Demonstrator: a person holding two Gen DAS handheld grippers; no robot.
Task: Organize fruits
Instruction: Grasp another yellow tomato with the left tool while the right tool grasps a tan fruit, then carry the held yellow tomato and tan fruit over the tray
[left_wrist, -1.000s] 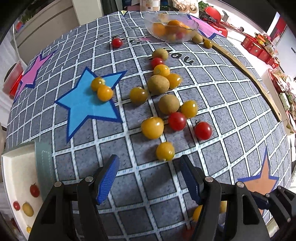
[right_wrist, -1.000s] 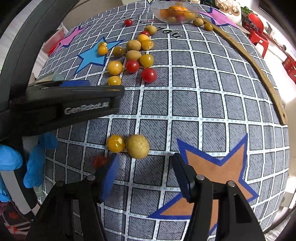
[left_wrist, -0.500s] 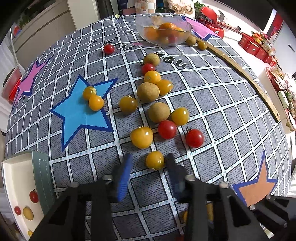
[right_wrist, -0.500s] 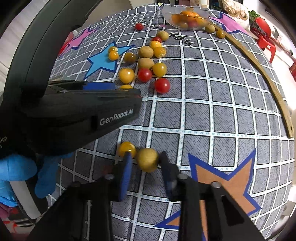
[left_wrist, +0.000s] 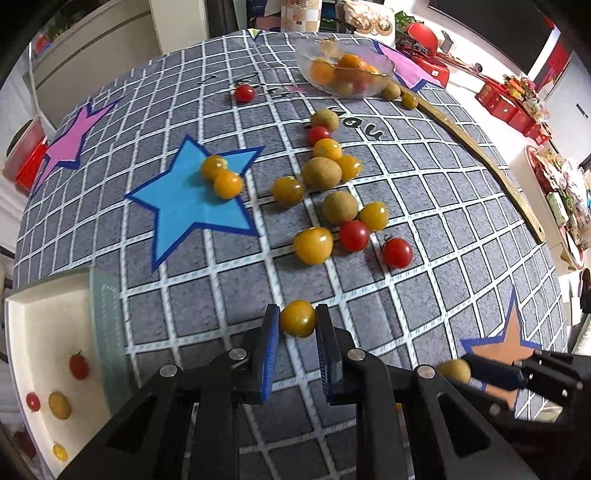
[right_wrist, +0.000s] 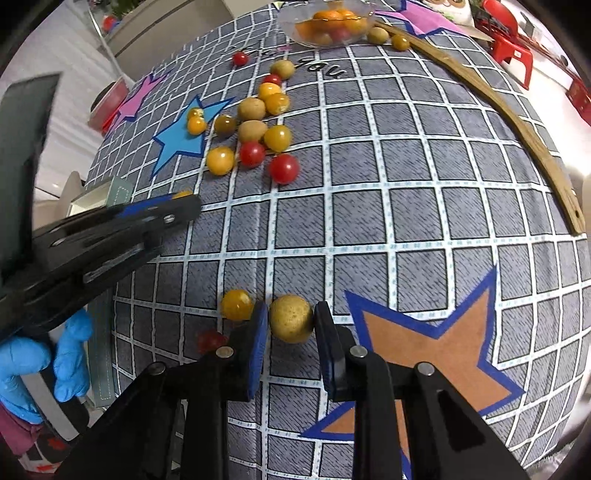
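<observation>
My left gripper (left_wrist: 297, 325): fingers just closed, clamped on yellow cherry tomato (left_wrist: 297, 318) near surface's front edge. My right gripper (right_wrist: 290, 324): fingers clamped on tan round fruit (right_wrist: 291, 318) beside orange star (right_wrist: 424, 354).

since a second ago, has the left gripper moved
Yes. The left gripper has advanced toward the blue star, and its jaws have just closed on a yellow tomato.

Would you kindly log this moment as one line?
left tool: shut on yellow tomato | right tool: shut on longan | tray: partly filled
</observation>
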